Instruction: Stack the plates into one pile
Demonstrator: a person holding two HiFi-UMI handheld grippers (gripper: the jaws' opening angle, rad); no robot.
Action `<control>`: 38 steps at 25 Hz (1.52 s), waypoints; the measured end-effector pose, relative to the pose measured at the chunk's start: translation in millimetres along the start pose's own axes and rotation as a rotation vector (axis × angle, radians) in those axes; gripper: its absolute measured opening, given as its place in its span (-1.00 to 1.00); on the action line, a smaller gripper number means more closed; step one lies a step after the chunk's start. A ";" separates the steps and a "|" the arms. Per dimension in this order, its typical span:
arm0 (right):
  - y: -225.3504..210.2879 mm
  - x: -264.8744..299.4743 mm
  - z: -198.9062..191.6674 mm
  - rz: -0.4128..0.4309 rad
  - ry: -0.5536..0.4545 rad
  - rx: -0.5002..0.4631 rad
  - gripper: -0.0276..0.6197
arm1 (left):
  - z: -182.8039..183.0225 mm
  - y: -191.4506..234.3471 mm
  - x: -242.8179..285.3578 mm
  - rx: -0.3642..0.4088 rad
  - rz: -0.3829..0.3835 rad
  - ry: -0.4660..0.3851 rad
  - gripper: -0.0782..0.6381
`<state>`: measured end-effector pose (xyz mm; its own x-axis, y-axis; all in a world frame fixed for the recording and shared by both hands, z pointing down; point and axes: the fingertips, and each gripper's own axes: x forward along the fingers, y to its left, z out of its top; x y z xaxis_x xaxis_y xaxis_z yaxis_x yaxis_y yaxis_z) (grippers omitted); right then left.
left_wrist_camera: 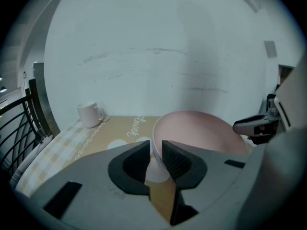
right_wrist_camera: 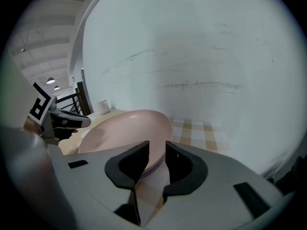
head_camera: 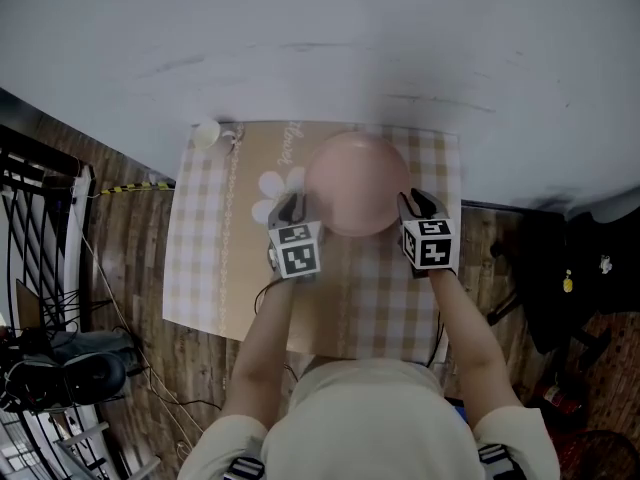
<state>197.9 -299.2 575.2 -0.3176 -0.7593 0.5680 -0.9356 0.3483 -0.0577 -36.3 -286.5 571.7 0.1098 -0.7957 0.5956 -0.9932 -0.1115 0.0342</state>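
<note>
A pile of pale pink plates [head_camera: 355, 183] lies on the checked tablecloth [head_camera: 200, 258], towards the far side of the small table. My left gripper [head_camera: 293, 208] is at the pile's left rim. In the left gripper view that rim [left_wrist_camera: 154, 150] runs into the narrow gap between the jaws, which are shut on it. My right gripper [head_camera: 420, 206] is at the right rim. There the layered rim [right_wrist_camera: 156, 164] lies between the jaws, with a little room around it. From both sides the plates [left_wrist_camera: 201, 133] look tilted.
A white mug [head_camera: 206, 134] stands at the table's far left corner [left_wrist_camera: 90, 115]. A pale wall rises right behind the table. Dark railings and cables lie to the left on the wooden floor, and dark bags to the right.
</note>
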 end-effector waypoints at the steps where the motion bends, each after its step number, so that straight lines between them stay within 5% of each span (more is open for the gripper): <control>1: 2.8 -3.8 0.3 -0.002 -0.007 0.004 -0.63 | -0.1 -0.1 -5.3 -0.002 -0.003 -0.008 -0.61; 16: 90.4 -91.4 2.8 -0.006 -0.157 0.048 -0.87 | -30.8 0.8 -97.6 -0.027 -0.113 -0.084 -0.73; 38: 227.4 -220.4 -67.6 0.029 -0.200 0.083 -0.91 | -123.3 22.1 -263.3 -0.048 -0.270 -0.093 -0.76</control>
<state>65.6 -15.5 492.4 -0.3613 -0.8462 0.3916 -0.9324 0.3314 -0.1442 -92.0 -6.0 514.6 0.3714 -0.7923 0.4841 -0.9280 -0.3001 0.2208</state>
